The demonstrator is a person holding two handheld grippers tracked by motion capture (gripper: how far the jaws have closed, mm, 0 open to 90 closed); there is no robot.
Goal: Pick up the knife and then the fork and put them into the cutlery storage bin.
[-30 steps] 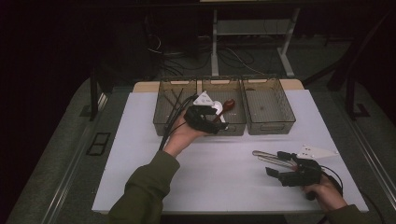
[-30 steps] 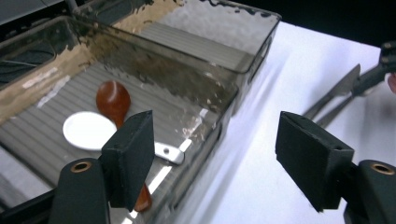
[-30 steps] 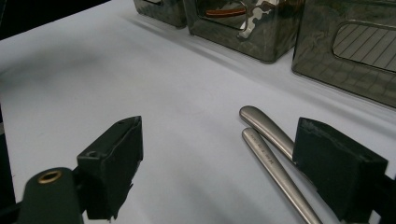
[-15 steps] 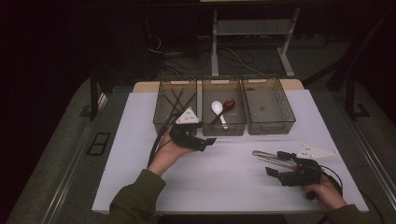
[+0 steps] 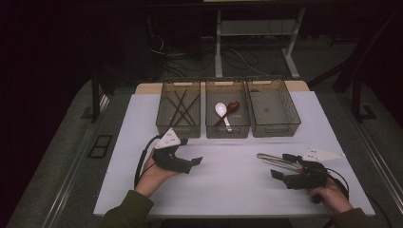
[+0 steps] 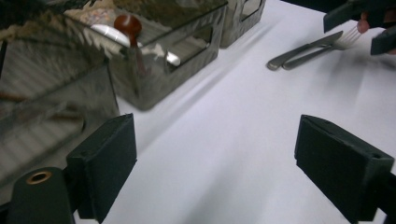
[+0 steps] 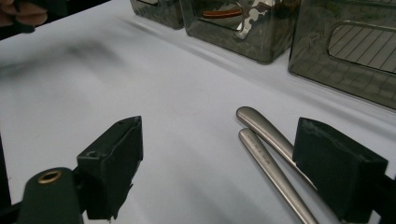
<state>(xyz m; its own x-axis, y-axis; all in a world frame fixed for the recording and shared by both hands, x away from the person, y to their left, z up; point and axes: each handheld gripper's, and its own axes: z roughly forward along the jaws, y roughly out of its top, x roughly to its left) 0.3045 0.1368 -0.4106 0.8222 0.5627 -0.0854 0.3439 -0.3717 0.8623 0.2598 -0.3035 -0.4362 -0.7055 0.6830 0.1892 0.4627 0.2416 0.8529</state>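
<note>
Brushed steel catches the light where two pieces of cutlery (image 5: 275, 161) lie side by side on the white worktop (image 5: 228, 190), handles pointing left. The right gripper (image 5: 285, 172) rests at them, jaws apart, one handle just beside its right jaw. The left gripper (image 5: 187, 160) hovers well apart over bare worktop; its jaws have just been opening, with nothing between them. Behind, the middle bin (image 5: 227, 130) holds a white spoon (image 5: 221, 111) and a brown spoon (image 5: 231, 107)
</note>
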